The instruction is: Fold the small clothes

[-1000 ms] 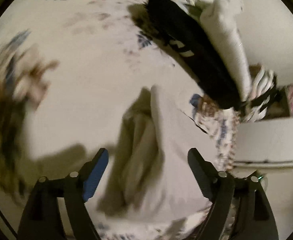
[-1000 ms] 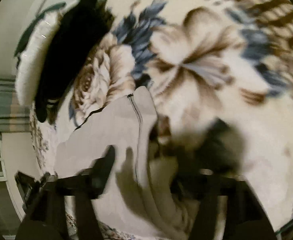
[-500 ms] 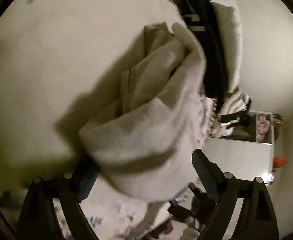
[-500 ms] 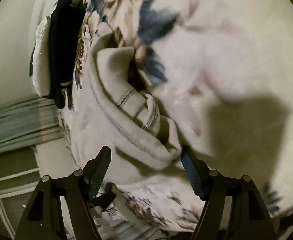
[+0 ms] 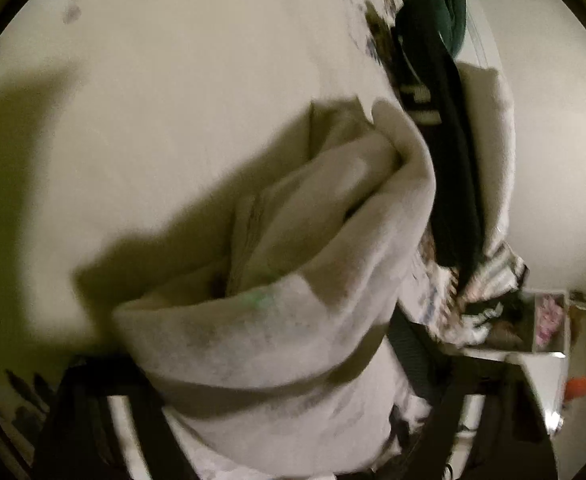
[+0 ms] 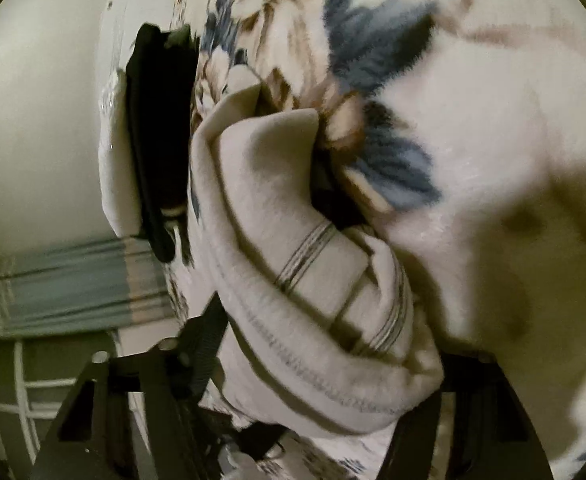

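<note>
A pale beige garment [image 5: 293, 312] lies bunched and loosely folded on a floral blanket [image 6: 473, 140]. It fills the space between the fingers of my left gripper [image 5: 269, 392], whose tips it hides. In the right wrist view the same garment [image 6: 293, 320], with striped hems, sits between the fingers of my right gripper [image 6: 329, 364]. Both pairs of jaws stand wide apart around the cloth, not pinching it.
A black garment [image 5: 445, 152] lies over a white folded one [image 5: 489, 140] at the blanket's far edge, also visible in the right wrist view [image 6: 157, 128]. A dark green item [image 5: 445, 0] lies beyond. White furniture with clutter [image 5: 533, 320] stands past the edge.
Both grippers have moved in low over the beige garment, which has gone from lying flatter to a bunched roll between the fingers. The views are closer and tilted.
</note>
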Action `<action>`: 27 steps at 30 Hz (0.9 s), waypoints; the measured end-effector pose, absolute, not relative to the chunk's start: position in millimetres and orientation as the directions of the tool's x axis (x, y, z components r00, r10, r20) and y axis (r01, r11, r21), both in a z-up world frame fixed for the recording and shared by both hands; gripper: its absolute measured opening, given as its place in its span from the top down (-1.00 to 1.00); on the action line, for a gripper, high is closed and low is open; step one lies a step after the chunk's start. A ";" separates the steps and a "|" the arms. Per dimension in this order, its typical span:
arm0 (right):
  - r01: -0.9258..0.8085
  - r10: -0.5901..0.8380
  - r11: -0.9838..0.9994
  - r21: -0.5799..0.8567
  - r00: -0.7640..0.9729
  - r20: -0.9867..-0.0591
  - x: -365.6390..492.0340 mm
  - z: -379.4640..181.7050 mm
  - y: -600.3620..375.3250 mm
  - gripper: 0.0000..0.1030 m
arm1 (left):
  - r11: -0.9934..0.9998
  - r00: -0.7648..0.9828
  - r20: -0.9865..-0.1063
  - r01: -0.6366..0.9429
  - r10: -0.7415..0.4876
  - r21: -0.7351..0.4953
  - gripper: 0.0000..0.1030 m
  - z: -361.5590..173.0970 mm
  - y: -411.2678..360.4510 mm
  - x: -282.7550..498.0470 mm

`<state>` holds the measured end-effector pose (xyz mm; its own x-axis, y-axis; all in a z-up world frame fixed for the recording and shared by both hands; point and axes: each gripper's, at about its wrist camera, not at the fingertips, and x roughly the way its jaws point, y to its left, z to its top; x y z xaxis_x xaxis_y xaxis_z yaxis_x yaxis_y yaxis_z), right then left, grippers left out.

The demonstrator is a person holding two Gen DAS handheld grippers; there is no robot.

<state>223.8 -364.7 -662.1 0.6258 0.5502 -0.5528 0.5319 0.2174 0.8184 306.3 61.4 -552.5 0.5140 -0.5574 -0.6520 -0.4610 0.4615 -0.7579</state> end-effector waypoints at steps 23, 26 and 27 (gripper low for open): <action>0.574 0.590 0.332 0.749 0.493 -0.640 170.8 -525.5 -339.7 0.58 | 0.489 0.495 -0.674 -0.464 -0.548 -0.739 0.52 -400.5 106.3 195.9; 0.632 0.593 0.342 0.696 0.429 -0.681 128.3 -508.5 -331.5 0.58 | 0.478 0.420 -0.704 -0.526 -0.573 -0.703 0.52 -400.0 115.1 166.4; 0.657 0.593 0.342 0.672 0.404 -0.697 114.8 -505.3 -328.2 0.58 | 0.466 0.396 -0.707 -0.548 -0.587 -0.694 0.52 -405.4 118.3 157.7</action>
